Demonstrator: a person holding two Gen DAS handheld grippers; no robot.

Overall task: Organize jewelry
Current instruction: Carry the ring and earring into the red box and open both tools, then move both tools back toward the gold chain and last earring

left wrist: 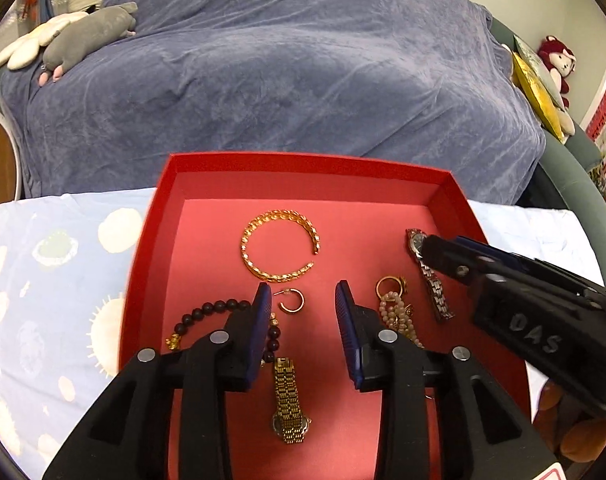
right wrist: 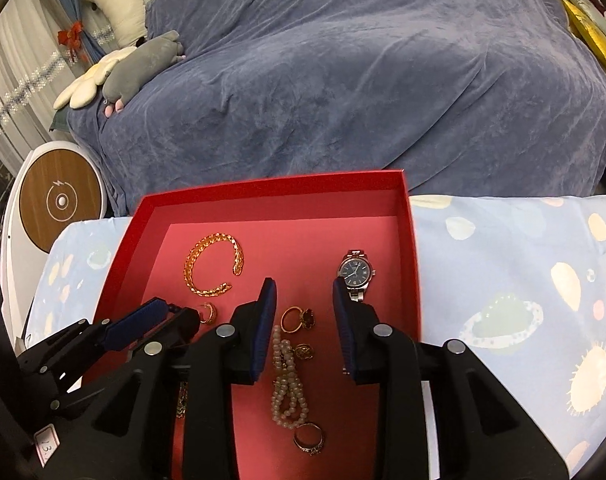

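A red tray (left wrist: 143,236) (right wrist: 411,248) holds the jewelry. My left gripper (left wrist: 303,296) hangs open over it with nothing between its fingers, just behind a gold hoop earring (left wrist: 291,300). A gold bangle (left wrist: 279,246) (right wrist: 213,264) lies further back. A dark bead bracelet (left wrist: 211,308) is at its left and a gold watch (left wrist: 289,400) beneath it. My right gripper (right wrist: 305,288) (left wrist: 435,248) is open too, above a pearl bracelet (right wrist: 287,384) (left wrist: 395,312) and a gold ring with a red stone (right wrist: 301,318). A silver watch with a blue dial (right wrist: 355,274) (left wrist: 433,280) lies at its right. A ring (right wrist: 309,438) sits nearest.
The tray rests on a pale blue patterned cloth (right wrist: 523,300) (left wrist: 51,280). Behind it is a bed under a blue-grey blanket (left wrist: 283,72) with plush toys (right wrist: 143,60) at its left. A round wood-faced device (right wrist: 61,202) stands left of the table.
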